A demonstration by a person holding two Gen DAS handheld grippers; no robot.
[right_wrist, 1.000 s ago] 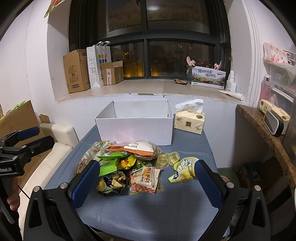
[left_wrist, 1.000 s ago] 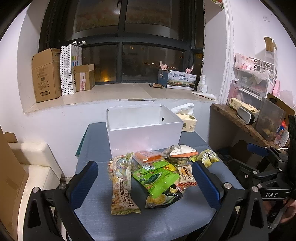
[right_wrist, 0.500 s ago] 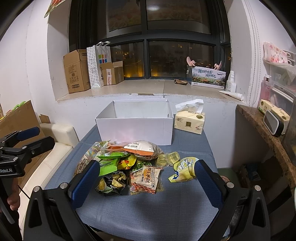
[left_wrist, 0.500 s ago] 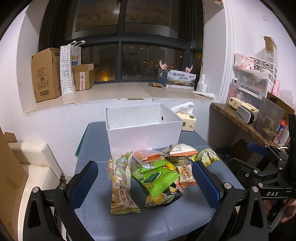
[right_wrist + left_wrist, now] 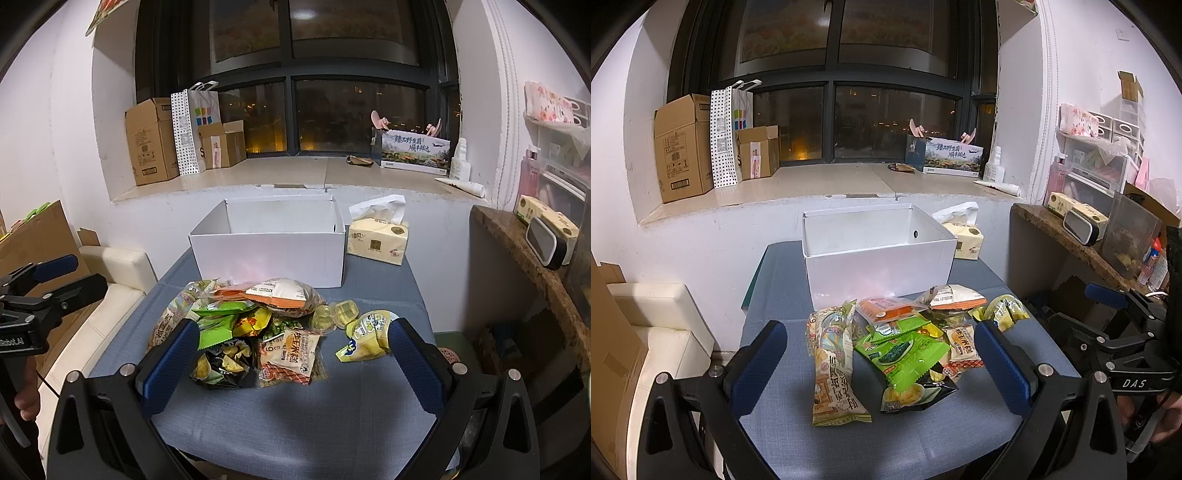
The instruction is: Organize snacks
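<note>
Task barely begun: white box [image 5: 879, 266] at frame centre is seen empty, snack pile [image 5: 897, 339] is left unsorted on the bench [image 5: 775, 302] below it, left gripper [image 5: 879, 354] and right gripper [image 5: 291, 354] are held with fingers spread, nothing gripped.

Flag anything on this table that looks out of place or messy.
The snack packets lie in a jumbled, overlapping heap in front of the white box, none inside it as far as visible. Nothing looks spilled or torn.

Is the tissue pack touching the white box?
Cannot tell. In the right wrist view the tissue pack sits right beside the white box, but no clear gap or contact shows.
</note>
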